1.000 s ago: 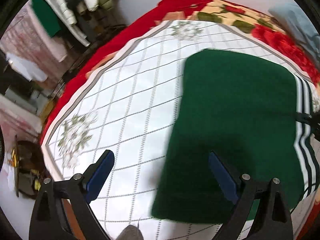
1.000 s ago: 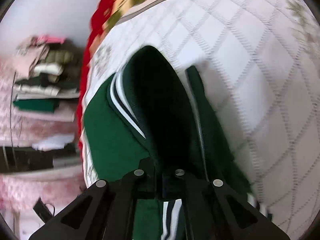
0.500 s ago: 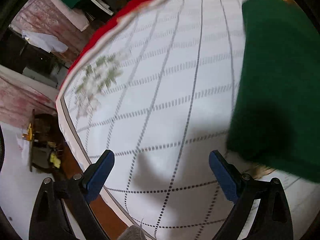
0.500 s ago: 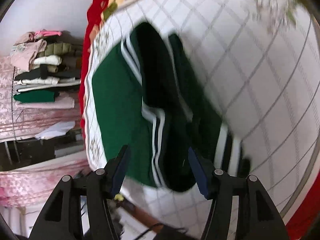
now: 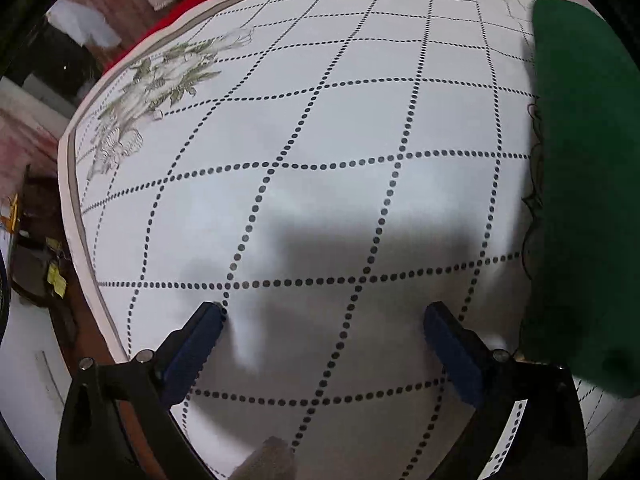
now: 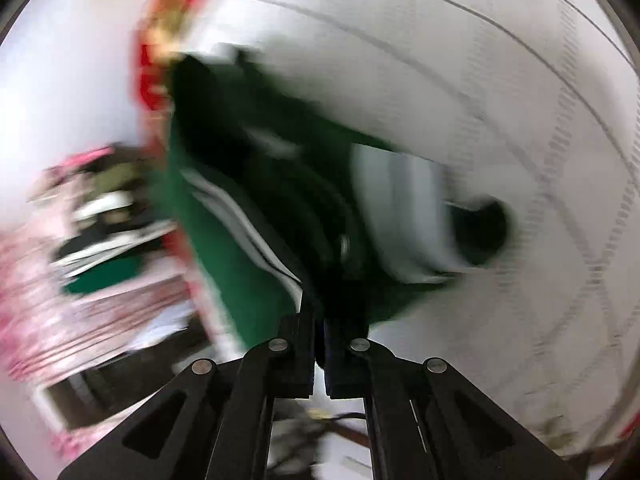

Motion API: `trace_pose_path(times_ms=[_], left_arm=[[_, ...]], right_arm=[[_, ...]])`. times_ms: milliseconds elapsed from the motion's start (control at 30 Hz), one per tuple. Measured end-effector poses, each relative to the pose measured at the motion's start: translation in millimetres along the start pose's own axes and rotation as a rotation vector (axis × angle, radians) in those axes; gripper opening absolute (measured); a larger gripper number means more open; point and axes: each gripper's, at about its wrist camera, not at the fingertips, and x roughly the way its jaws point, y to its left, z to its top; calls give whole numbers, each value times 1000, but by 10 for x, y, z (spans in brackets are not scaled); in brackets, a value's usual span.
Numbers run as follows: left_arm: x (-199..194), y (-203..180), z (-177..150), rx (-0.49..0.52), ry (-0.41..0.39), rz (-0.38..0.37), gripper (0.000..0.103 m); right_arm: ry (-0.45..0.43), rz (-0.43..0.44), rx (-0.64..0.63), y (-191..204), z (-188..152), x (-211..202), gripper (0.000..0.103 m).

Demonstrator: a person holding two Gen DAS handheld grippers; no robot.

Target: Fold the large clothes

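A dark green garment with white stripes lies on the white quilted bed. In the left wrist view its plain green folded part (image 5: 580, 184) fills the right edge. My left gripper (image 5: 324, 320) is open and empty, low over the bare quilt (image 5: 320, 140), to the left of the garment. In the right wrist view, which is motion-blurred, the garment (image 6: 240, 248) shows its striped edge and a striped cuff (image 6: 404, 220). My right gripper (image 6: 320, 336) is shut on the garment's dark edge.
The bed's left edge with a grey border (image 5: 74, 208) drops to the floor and clutter (image 5: 36, 272). A red floral blanket (image 6: 160, 32) lies under the quilt. A stack of folded clothes (image 6: 104, 232) stands beyond the bed.
My left gripper moved left and down off the garment, staying open. My right gripper opened half a second ago, then shut on the garment's edge again and is swinging fast.
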Motion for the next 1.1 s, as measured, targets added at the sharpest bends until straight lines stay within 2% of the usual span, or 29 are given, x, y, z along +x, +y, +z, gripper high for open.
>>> trace_pose_path(times_ms=[67, 167, 267, 333, 400, 533, 600, 700, 733, 767, 833, 933, 1000, 1033, 1100], left_arm=[[-2, -8, 20, 13, 14, 4, 103], [-73, 29, 114, 26, 52, -5, 103], [-383, 29, 266, 69, -14, 59, 103], [-699, 31, 389, 76, -104, 72, 103], [-919, 6, 543, 83, -149, 95, 103], [-1261, -162, 878, 69, -226, 24, 103], [-1279, -280, 878, 82, -240, -13, 103], [-1186, -622, 1081, 131, -238, -38, 103], [-1169, -741, 1109, 146, -237, -39, 103], [-1096, -853, 1155, 166, -226, -34, 103], [-1007, -1023, 1217, 203, -207, -52, 103], [-964, -1211, 1215, 250, -183, -71, 103], [-903, -1284, 1169, 285, -171, -56, 103], [-864, -1315, 1142, 300, -152, -55, 103], [-830, -1315, 1109, 306, -131, -68, 103]], right_arm=[[17, -86, 6, -78, 56, 143, 3], [36, -184, -97, 231, 80, 118, 7], [13, -271, -240, 641, 18, -74, 24], [-44, -300, -333, 890, -9, -256, 49], [-90, -294, -395, 1110, 25, -370, 56], [-156, -219, -431, 1451, 325, -292, 56], [-190, -198, -435, 1480, 517, -223, 56], [-220, -198, -453, 1629, 798, 8, 55], [-205, -160, -454, 1674, 895, 106, 22], [-202, -124, -441, 1709, 946, 150, 4], [-219, -51, -403, 1768, 984, 147, 3], [-290, -6, -317, 1720, 1015, -53, 2], [-285, -82, -287, 1612, 1142, 3, 2], [-261, -135, -269, 1551, 1226, 80, 2], [-198, -170, -235, 1518, 1359, 180, 3]])
